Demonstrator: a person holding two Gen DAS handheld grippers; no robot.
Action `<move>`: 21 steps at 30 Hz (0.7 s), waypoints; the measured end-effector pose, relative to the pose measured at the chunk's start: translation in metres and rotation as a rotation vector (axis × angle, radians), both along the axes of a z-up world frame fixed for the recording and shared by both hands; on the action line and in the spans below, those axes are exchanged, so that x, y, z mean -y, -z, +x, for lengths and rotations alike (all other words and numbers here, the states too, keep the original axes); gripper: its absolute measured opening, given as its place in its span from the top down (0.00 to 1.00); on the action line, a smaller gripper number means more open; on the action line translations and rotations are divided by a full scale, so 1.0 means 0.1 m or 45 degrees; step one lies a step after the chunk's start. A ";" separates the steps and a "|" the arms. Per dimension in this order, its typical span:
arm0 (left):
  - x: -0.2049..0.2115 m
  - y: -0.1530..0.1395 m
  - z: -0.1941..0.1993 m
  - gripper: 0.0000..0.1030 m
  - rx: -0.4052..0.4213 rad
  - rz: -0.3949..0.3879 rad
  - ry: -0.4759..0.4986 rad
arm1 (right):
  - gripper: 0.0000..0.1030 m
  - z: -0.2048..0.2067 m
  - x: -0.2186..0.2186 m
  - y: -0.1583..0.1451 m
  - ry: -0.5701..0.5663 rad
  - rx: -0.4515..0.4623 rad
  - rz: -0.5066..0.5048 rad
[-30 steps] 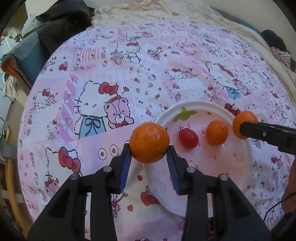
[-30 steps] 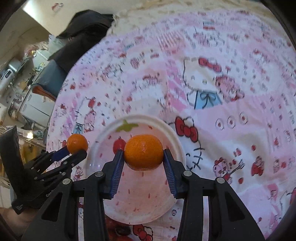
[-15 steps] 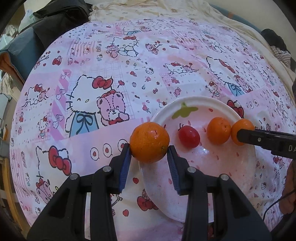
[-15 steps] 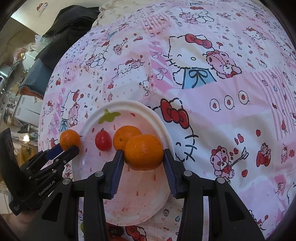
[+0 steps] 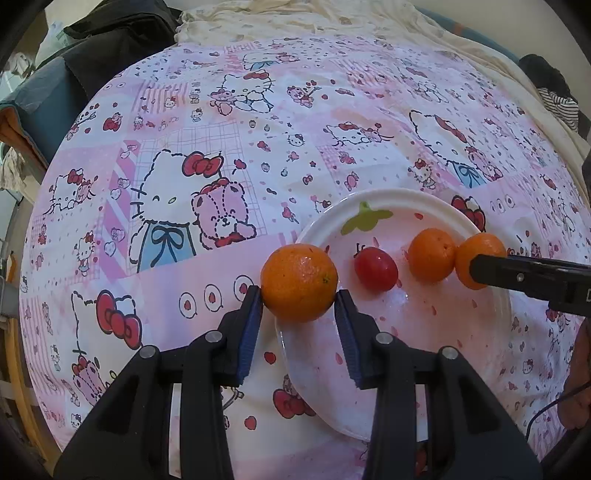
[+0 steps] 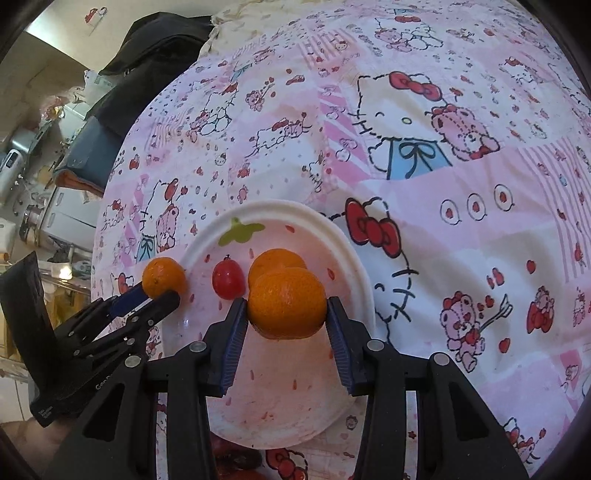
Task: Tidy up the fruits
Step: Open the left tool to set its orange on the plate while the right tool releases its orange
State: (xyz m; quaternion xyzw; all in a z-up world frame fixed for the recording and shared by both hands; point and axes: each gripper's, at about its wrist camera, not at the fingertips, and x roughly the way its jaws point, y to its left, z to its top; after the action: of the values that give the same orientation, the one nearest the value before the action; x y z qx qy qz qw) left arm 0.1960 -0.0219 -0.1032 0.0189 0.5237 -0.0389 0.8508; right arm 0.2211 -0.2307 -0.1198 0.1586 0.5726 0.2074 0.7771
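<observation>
Crowding risks a knock: your right gripper (image 6: 286, 317) and left gripper (image 5: 298, 306) each clamp an orange above the plate (image 5: 424, 325); releasing nudges the tomato (image 5: 376, 268).

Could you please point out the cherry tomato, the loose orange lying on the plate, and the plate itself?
cherry tomato (image 5: 376, 268): left wrist view, middle of its red skin.
loose orange (image 5: 431, 254): left wrist view, centre of the fruit.
plate (image 6: 314, 218): right wrist view, bare white far rim.

Pink cartoon-cat sheet (image 5: 229, 155) covers the bed in front of you. Cream blanket (image 5: 314, 18) bunched along its far edge. Dark clothing (image 6: 155, 48) heaped at far left corner. Striped garment (image 5: 561, 107) at far right edge.
</observation>
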 end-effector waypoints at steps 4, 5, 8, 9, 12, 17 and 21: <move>0.00 0.00 0.01 0.64 -0.005 -0.008 0.000 | 0.54 0.00 0.00 0.02 0.008 -0.013 0.011; 0.00 0.00 0.01 0.64 -0.005 -0.013 -0.002 | 0.54 0.00 0.00 0.03 0.010 -0.015 0.012; 0.02 -0.02 0.01 0.62 -0.008 -0.042 0.012 | 0.53 0.01 0.01 0.05 0.016 -0.040 0.010; 0.03 -0.02 0.01 0.57 -0.010 -0.043 0.020 | 0.48 0.01 0.02 0.05 0.022 -0.047 0.014; 0.08 -0.04 0.00 0.39 0.001 -0.021 0.027 | 0.21 0.00 0.05 0.00 0.049 -0.029 0.042; 0.09 -0.07 -0.01 0.36 0.013 -0.017 0.035 | 0.17 0.00 0.04 -0.08 0.042 -0.003 0.039; 0.06 -0.11 0.00 0.36 0.024 -0.021 0.024 | 0.17 0.00 0.04 -0.15 0.043 0.021 0.046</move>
State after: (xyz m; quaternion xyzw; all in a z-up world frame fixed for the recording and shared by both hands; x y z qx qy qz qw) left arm 0.1957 -0.0284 -0.0918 0.0173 0.5151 -0.0512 0.8554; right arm 0.2208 -0.2351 -0.1052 0.1804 0.5595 0.2058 0.7823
